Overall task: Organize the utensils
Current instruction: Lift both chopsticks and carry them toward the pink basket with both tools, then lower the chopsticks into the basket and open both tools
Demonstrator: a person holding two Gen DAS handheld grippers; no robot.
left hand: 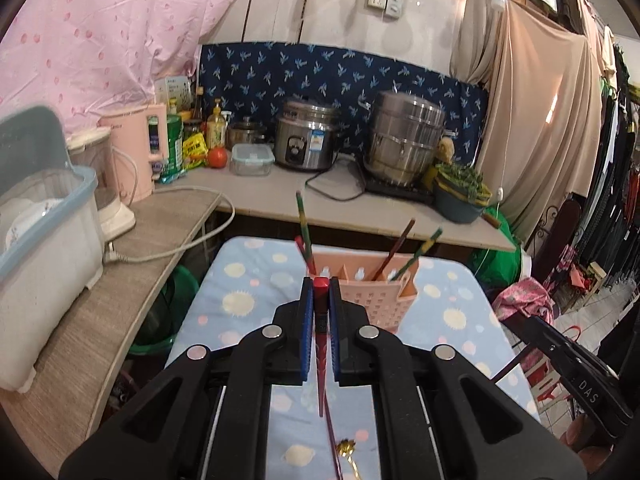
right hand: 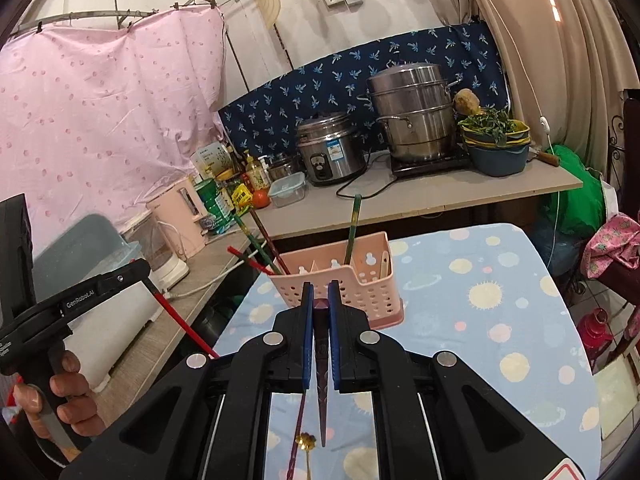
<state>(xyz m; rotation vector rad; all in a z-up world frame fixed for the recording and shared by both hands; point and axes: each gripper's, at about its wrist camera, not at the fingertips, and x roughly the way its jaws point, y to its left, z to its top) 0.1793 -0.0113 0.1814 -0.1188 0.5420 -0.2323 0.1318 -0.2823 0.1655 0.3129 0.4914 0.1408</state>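
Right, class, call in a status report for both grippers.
Left gripper shut on red chopstick. Right gripper shut on dark chopstick. Pink holder ahead, path clear.

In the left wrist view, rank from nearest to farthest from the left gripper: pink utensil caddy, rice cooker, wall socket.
1. Pink utensil caddy, on the table just beyond the left gripper, slightly right.
2. Rice cooker, on the back counter, near centre.
3. Wall socket, high on the wall behind, right of centre.
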